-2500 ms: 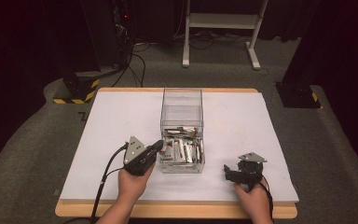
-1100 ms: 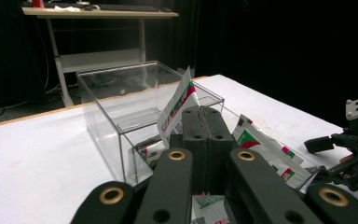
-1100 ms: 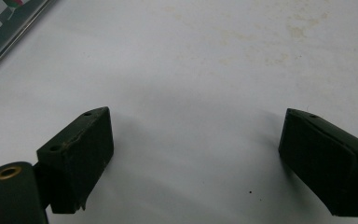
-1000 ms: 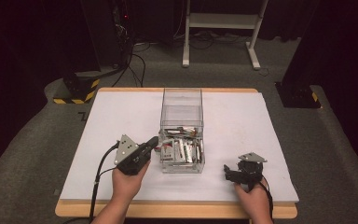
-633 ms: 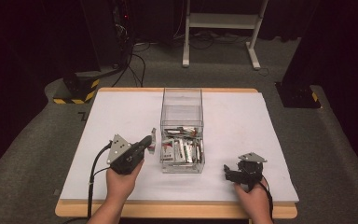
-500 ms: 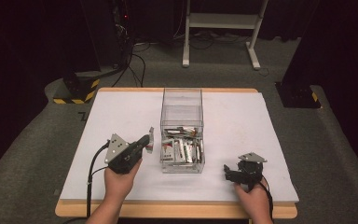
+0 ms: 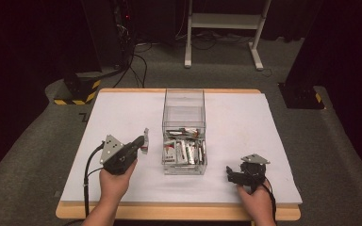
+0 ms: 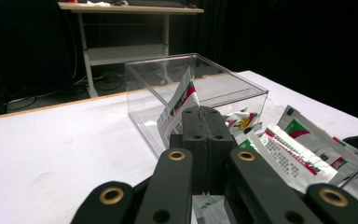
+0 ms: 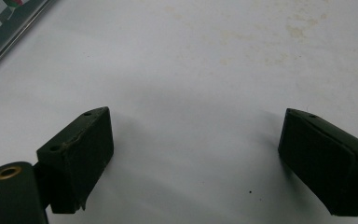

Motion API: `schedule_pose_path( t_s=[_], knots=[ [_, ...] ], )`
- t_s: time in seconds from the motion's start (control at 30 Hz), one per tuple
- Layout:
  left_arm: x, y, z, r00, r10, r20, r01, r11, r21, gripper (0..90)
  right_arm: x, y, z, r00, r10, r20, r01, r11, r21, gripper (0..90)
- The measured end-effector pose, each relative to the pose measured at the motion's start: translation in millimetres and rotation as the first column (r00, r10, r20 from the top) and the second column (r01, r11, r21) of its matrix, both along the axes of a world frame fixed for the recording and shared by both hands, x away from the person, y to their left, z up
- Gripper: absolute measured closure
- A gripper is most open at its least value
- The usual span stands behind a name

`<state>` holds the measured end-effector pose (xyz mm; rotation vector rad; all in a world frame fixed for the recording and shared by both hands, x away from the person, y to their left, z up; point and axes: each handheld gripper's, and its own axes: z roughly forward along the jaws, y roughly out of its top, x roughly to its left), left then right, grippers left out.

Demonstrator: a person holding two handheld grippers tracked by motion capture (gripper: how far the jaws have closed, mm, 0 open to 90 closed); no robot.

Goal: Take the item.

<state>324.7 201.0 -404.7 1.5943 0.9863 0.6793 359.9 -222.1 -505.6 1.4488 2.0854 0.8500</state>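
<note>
Sachet (image 7: 144,140) is pinched in my left gripper (image 7: 141,143), jaws shut tight on it, held up off the table just left of the clear box (image 7: 184,133), not touching it. In the left gripper view the sachet (image 8: 179,105) sticks up past the jaw tips: white foil w/ a green and red band, small print too fine to read. More sachets (image 7: 185,149) of the same look lie piled in the near end of the box; far end is bare. Some show close by in the left gripper view (image 8: 298,149), text blurred, no brand legible. My right gripper (image 7: 233,175) sits near the front right of the white table (image 7: 113,113), jaws wide apart, nothing between them, low over the white top (image 9: 191,93).
</note>
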Motion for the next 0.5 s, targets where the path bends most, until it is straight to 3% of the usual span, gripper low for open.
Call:
schedule_pose_path(
  t_s=[0.5],
  knots=[
    [13.0, 15.4, -7.9, 0.9989, 0.027, -0.038, -0.026, 0.9993, 0.026, 89.7, -0.2, 0.1, 0.0, 1.0000, -0.001, 0.001, 0.001, 1.0000, -0.002, 10.4]
  ],
)
